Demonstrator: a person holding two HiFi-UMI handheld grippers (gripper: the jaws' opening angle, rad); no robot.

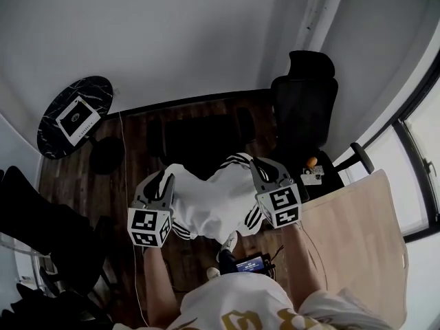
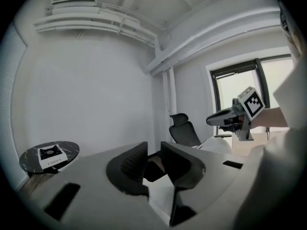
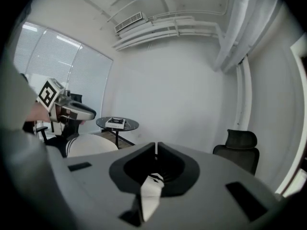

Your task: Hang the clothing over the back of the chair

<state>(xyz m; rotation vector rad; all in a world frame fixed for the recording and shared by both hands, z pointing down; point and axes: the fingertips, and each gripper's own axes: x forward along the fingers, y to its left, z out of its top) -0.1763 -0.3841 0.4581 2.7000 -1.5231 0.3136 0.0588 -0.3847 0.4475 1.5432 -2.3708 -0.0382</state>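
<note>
A white garment with black stripes (image 1: 216, 205) hangs spread between my two grippers, in front of the person. My left gripper (image 1: 168, 181) grips its left edge, and in the left gripper view white cloth (image 2: 160, 195) sits between the jaws of that gripper (image 2: 153, 152). My right gripper (image 1: 253, 165) holds the right edge; in the right gripper view this gripper (image 3: 156, 150) pinches a fold of striped cloth (image 3: 151, 188). The black office chair (image 1: 302, 108) stands beyond the right gripper, apart from the garment. It also shows in both gripper views, as the chair (image 2: 184, 131) and the chair (image 3: 240, 150).
A round black side table (image 1: 75, 115) with a white box on it stands far left. A light wooden desk (image 1: 357, 232) is at the right, by the window. Dark low furniture (image 1: 199, 139) lies just beyond the garment. More black furniture (image 1: 41, 232) is at the near left.
</note>
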